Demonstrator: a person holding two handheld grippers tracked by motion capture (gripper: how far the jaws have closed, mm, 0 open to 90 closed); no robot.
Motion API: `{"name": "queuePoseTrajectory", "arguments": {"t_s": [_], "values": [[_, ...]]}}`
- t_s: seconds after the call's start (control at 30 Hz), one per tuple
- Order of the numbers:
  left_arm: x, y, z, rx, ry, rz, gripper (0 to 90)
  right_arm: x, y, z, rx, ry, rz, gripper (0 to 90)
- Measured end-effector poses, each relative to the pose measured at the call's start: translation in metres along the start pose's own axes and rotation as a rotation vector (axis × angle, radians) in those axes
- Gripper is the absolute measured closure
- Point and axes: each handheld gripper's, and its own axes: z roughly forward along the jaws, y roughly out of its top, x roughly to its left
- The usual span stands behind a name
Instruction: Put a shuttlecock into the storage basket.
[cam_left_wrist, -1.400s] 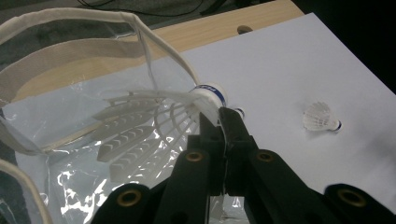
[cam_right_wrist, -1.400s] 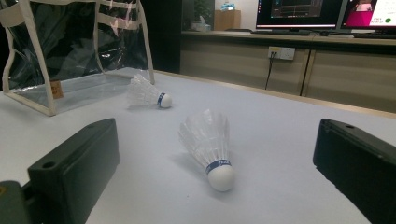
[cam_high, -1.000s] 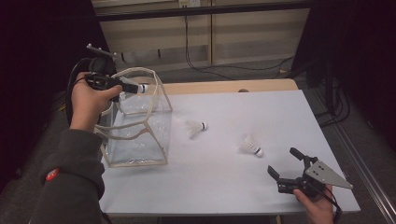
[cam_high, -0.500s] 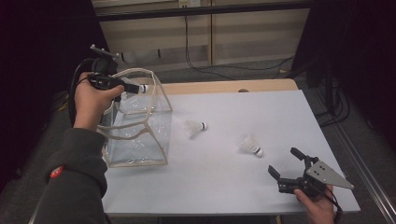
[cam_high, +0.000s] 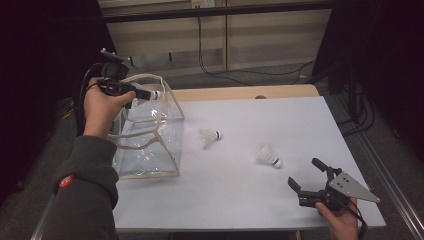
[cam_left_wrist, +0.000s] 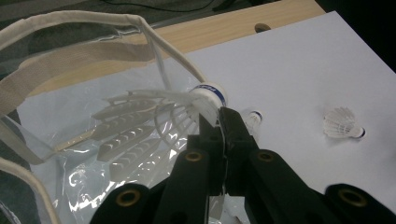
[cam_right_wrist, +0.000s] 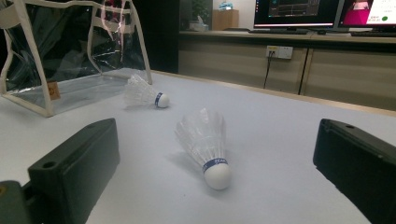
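Left claw (cam_left_wrist: 218, 122) pinches a shuttlecock (cam_left_wrist: 154, 112) over the bag (cam_high: 145, 130); right claw (cam_high: 306, 174) gapes wide near two birdies (cam_high: 268, 156) on the surface (cam_high: 240, 200).

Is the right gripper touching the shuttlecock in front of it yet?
Apart. In the right gripper view the nearest shuttlecock lies on the table between the open jaws of the right gripper, with bare table showing on both sides.
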Motion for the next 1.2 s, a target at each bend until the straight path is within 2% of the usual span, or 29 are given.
{"name": "queuePoseTrajectory", "arguments": {"t_s": [0.7, 1.2], "values": [[0.005, 0.000, 0.009, 0.007, 0.024, -0.010, 89.0, 0.000, 0.000, 0.000, 0.001, -0.003, 0.001, 0.7], [0.015, -0.007, 0.016, 0.003, 0.040, -0.048, 88.9, 0.000, 0.000, 0.000, 0.001, 0.001, 0.000, 0.9]]}}
